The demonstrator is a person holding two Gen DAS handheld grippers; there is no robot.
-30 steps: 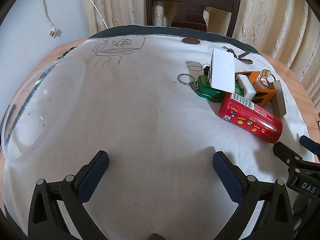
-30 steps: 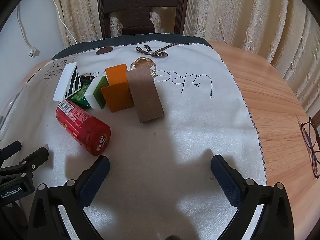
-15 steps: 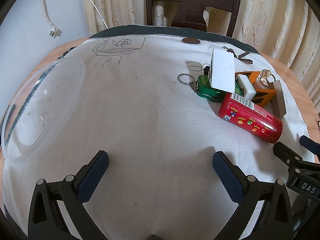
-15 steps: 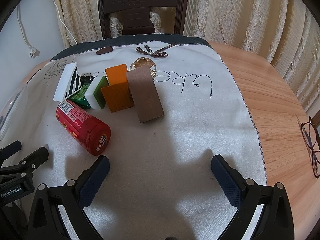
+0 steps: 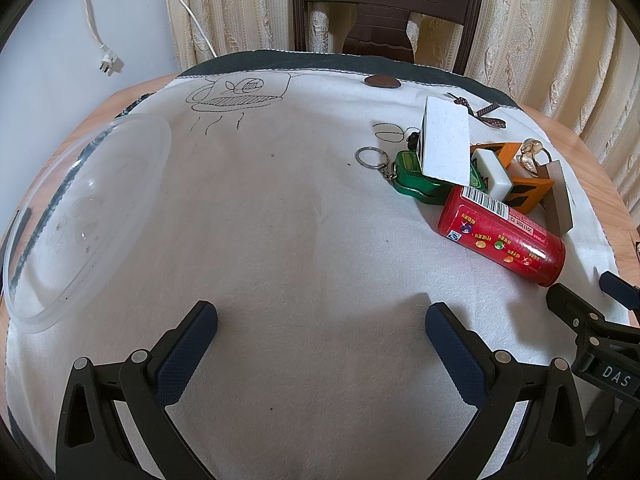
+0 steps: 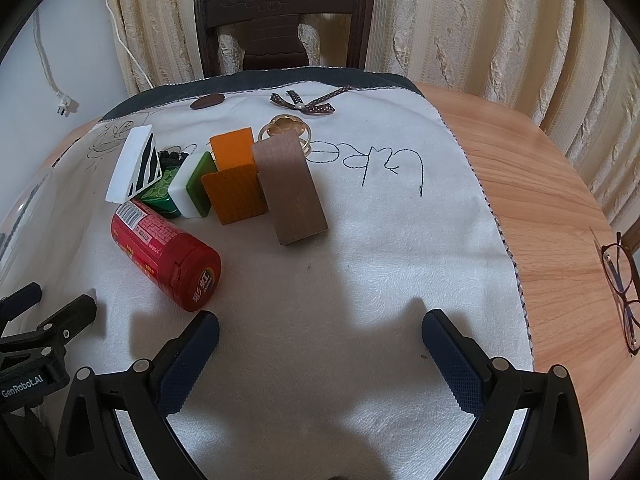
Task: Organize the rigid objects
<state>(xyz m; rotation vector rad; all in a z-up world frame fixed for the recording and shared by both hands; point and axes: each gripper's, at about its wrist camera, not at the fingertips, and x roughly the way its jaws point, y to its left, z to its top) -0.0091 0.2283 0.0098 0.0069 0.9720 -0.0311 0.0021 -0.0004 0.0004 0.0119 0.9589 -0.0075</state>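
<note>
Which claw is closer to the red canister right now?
Right. The right claw sits just right of the red canister, with its left finger almost at the cap. The left claw hangs further off to the canister's left. Both are open and empty.

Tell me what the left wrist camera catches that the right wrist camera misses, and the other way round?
Only the left view shows the whole clear plastic bowl and the key ring on the green case. Only the right view shows the eyeglasses on bare wood and the stitched writing. Both show the red canister lying on its side, the white wedge block, the orange blocks, the brown block and the chair. Each claw is open.
</note>
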